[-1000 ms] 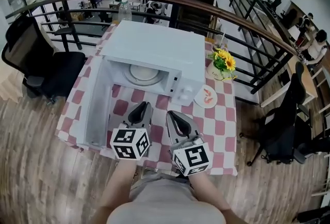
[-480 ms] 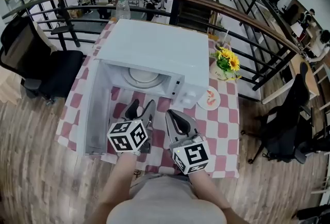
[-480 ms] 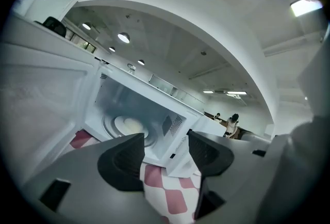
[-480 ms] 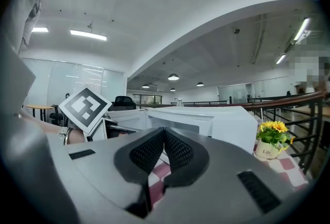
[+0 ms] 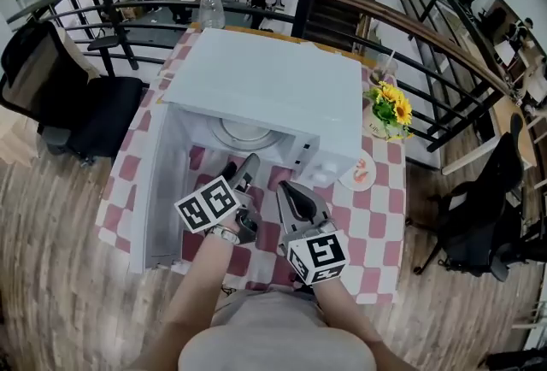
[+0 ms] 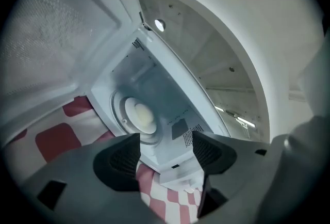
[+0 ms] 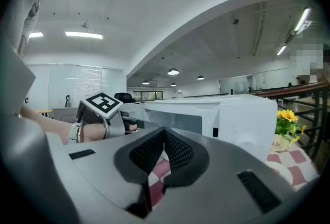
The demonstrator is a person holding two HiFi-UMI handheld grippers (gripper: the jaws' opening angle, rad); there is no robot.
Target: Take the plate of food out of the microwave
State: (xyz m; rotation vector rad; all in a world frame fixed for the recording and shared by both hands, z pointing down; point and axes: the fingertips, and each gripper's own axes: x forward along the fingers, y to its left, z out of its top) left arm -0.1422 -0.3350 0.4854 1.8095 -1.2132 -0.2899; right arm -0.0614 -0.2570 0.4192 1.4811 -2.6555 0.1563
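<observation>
Since the earlier frame the left gripper (image 5: 238, 174) has rolled and reached toward the open microwave (image 5: 273, 87), its jaws opening with nothing between them. The right gripper (image 7: 164, 138) is pressed together, empty, above the surface (image 5: 376, 215). The plate (image 5: 245, 135) sits inside the microwave. It is likely stiff, slick and breakable, best pinched at its near rim and kept level.

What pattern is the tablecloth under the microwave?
The tablecloth is red-and-white checked; the head view shows it best.
</observation>
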